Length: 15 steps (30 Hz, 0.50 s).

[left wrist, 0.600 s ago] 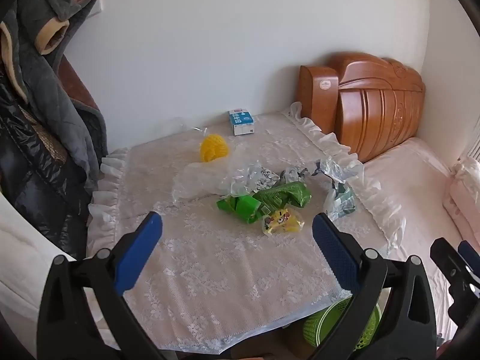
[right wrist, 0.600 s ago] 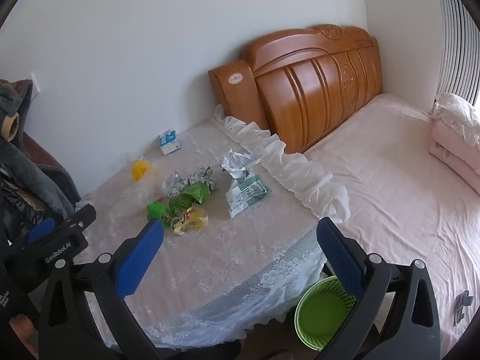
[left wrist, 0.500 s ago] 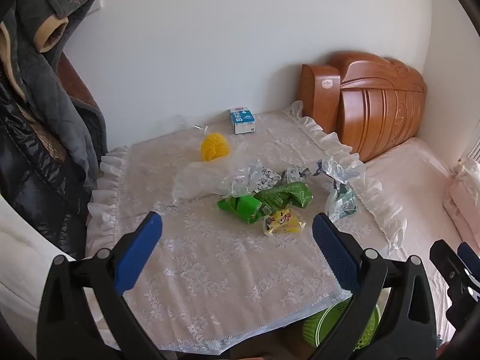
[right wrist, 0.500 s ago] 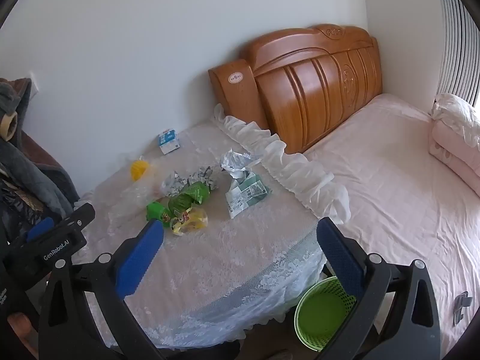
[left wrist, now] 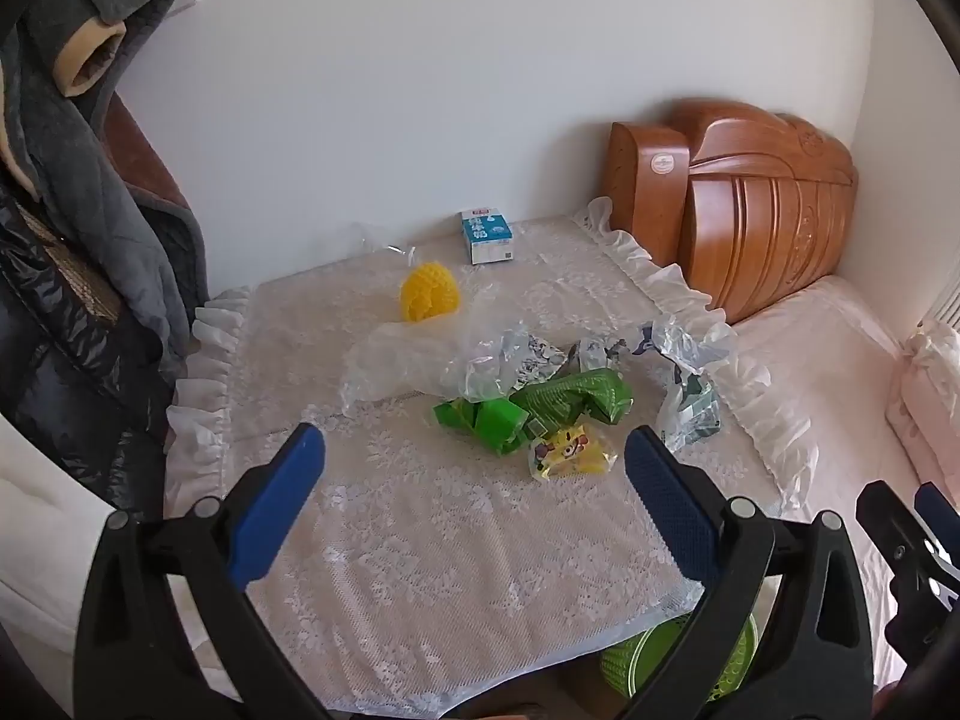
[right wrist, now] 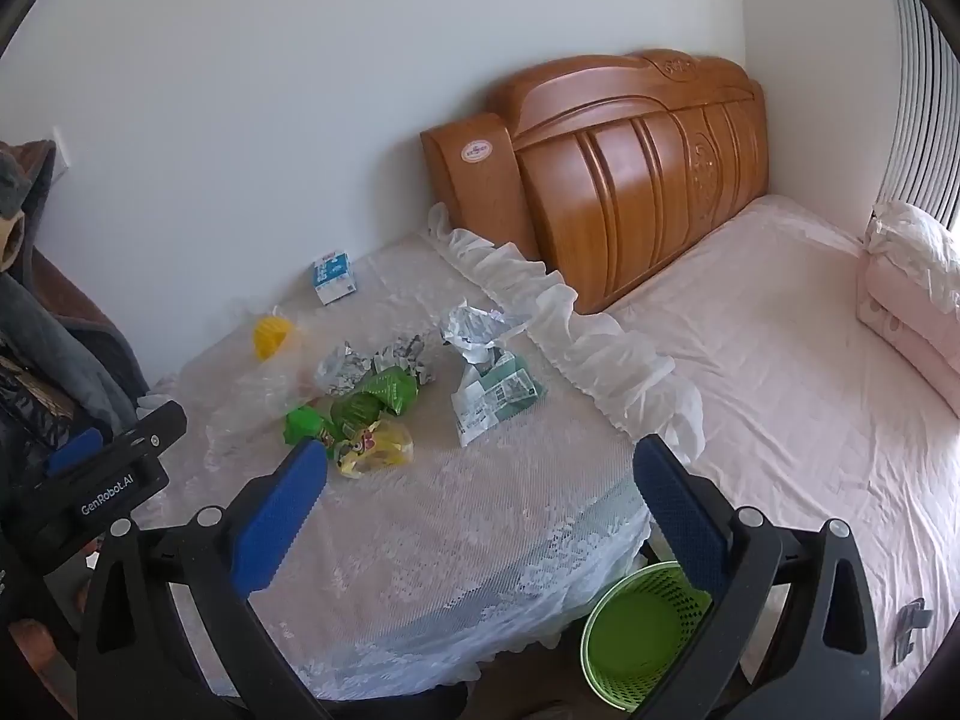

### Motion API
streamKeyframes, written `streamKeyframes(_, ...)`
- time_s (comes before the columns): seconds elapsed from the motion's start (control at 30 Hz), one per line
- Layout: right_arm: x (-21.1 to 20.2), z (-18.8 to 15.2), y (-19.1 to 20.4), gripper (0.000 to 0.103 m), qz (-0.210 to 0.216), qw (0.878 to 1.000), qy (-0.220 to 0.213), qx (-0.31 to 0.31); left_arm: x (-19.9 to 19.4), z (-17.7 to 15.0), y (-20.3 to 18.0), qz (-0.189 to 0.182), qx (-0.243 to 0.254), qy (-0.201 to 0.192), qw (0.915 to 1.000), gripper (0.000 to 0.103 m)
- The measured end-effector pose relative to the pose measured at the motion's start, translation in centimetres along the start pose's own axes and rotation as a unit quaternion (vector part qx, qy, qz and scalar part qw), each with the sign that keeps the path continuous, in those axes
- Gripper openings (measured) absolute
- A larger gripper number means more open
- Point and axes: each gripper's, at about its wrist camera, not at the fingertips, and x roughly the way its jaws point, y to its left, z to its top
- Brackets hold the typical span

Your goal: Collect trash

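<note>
Both grippers hover above the near edge of the lace-covered bench [left wrist: 456, 552], jaws spread wide and holding nothing: the left gripper [left wrist: 474, 498] faces the litter pile, the right gripper [right wrist: 480, 486] sits just beside it, over the bench corner nearest the bed [right wrist: 780, 372]. On the bench lie crumpled green wrappers [left wrist: 540, 408], touching a yellow cartoon snack packet [left wrist: 570, 453] in front and clear plastic bags [left wrist: 420, 360] behind. A white-and-green torn packet [right wrist: 495, 393] lies near the frilled edge. Farther back sit a yellow foam fruit net [left wrist: 429, 291] and a blue-and-white milk carton [left wrist: 487, 237], upright near the wall. A green mesh wastebasket [right wrist: 636, 636] stands on the floor between bench and bed.
</note>
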Motion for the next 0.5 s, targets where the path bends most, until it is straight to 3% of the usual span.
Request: streamKeyframes(0.5,0.59,0.57,0.22,0.101,-0.003,1.000,0.004,-0.004,0.59,0.38,0.12,0.002,-0.003,0.006,1.0000,0.096)
